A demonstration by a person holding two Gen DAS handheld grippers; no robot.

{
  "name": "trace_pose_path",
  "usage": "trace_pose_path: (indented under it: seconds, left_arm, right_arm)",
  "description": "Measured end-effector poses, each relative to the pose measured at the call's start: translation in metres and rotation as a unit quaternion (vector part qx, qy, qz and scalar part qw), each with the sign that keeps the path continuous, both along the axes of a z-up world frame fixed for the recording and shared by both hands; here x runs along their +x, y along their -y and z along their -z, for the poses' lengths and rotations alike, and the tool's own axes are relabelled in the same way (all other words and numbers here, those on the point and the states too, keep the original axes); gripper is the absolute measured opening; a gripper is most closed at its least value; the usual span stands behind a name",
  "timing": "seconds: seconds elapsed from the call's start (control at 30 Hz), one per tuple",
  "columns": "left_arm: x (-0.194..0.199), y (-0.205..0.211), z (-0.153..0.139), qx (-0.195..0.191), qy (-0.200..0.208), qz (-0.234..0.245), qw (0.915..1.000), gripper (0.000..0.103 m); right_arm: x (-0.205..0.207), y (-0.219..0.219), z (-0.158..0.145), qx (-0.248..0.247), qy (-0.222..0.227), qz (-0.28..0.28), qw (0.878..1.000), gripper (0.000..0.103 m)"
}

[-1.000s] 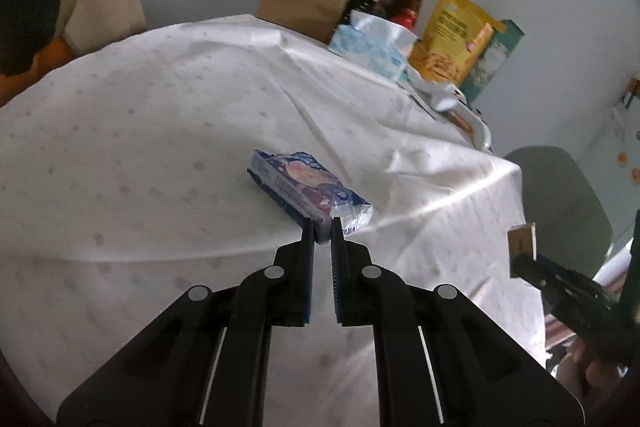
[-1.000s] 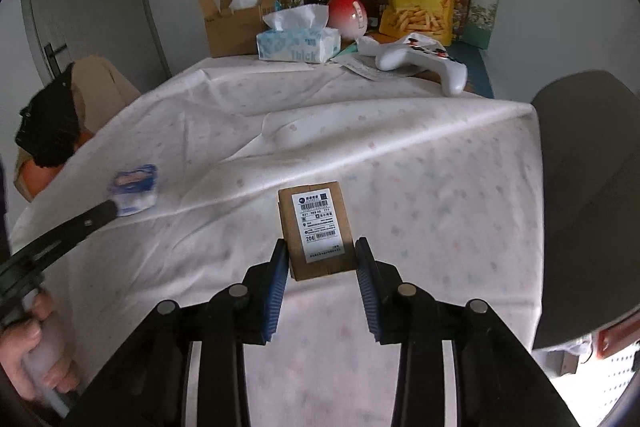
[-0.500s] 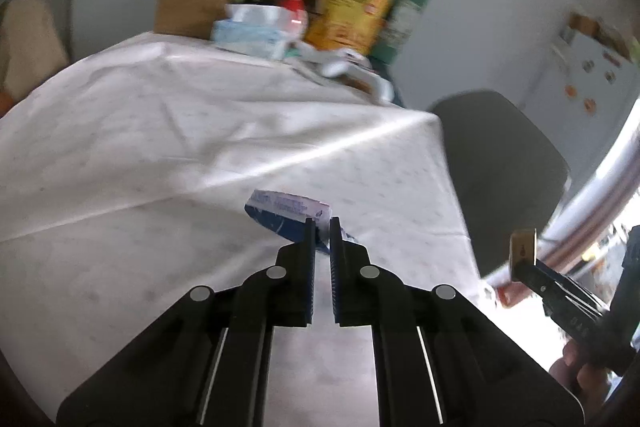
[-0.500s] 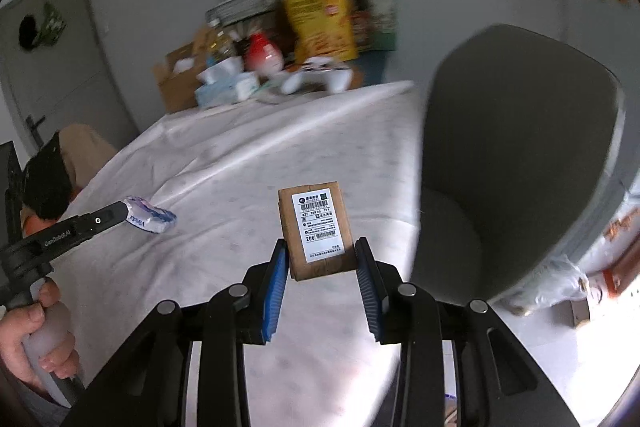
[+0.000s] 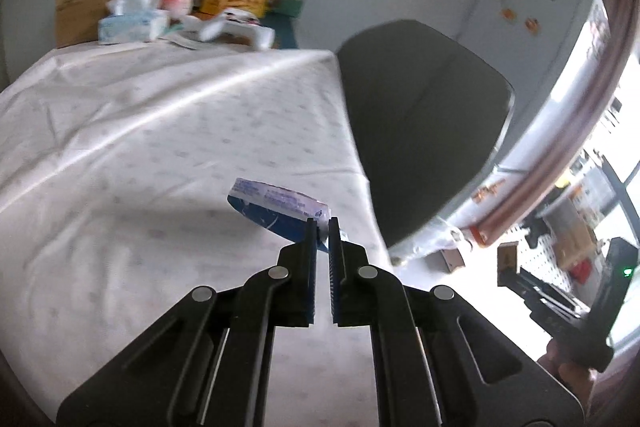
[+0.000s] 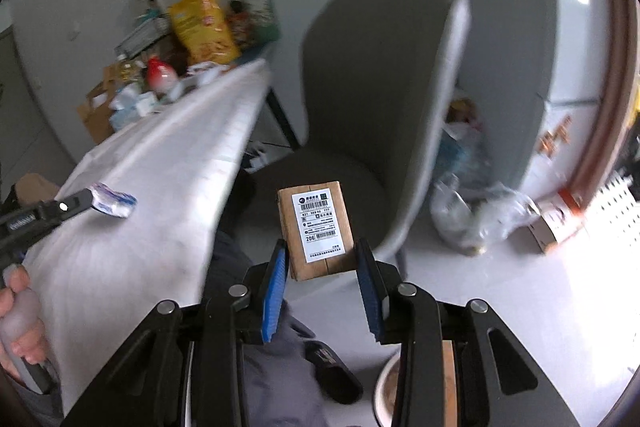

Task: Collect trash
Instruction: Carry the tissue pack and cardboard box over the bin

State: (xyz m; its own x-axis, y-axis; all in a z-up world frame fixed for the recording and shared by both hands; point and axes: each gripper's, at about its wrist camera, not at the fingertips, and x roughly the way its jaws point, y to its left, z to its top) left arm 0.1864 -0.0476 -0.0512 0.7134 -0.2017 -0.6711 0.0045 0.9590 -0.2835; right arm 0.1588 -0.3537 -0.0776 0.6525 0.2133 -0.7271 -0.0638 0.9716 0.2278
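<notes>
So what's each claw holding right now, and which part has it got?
Left claw pinches the blue wrapper by its near end. Right claw clamps the cardboard parcel by its lower side edges.

Grey chair (image 6: 360,115) beside white-clothed table (image 5: 160,131).

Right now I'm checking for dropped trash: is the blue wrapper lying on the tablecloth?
No, the blue wrapper is pinched by one end in the left gripper and hangs clear above the tablecloth.
</notes>
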Motion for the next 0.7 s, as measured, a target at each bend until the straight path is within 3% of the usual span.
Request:
trace_pose_path:
  seconds: [0.27, 0.5, 0.7]
  left_arm:
    - [0.004, 0.056, 0.006, 0.003, -0.013, 0.065, 0.9978, 0.005]
    - [0.004, 0.085, 0.01, 0.009, -0.024, 0.094, 0.9952, 0.004]
    - [0.0, 0.12, 0.003, 0.007, -0.025, 0.138, 0.9901, 0.003]
  right_arm:
    - [-0.028, 0.051, 0.032, 0.01, -0.033, 0.048, 0.998, 0.034]
    - [-0.041, 0.074, 0.06, 0.016, -0.059, 0.07, 0.996, 0.034]
    - [-0.052, 0.092, 0.067, 0.016, -0.063, 0.085, 0.994, 0.034]
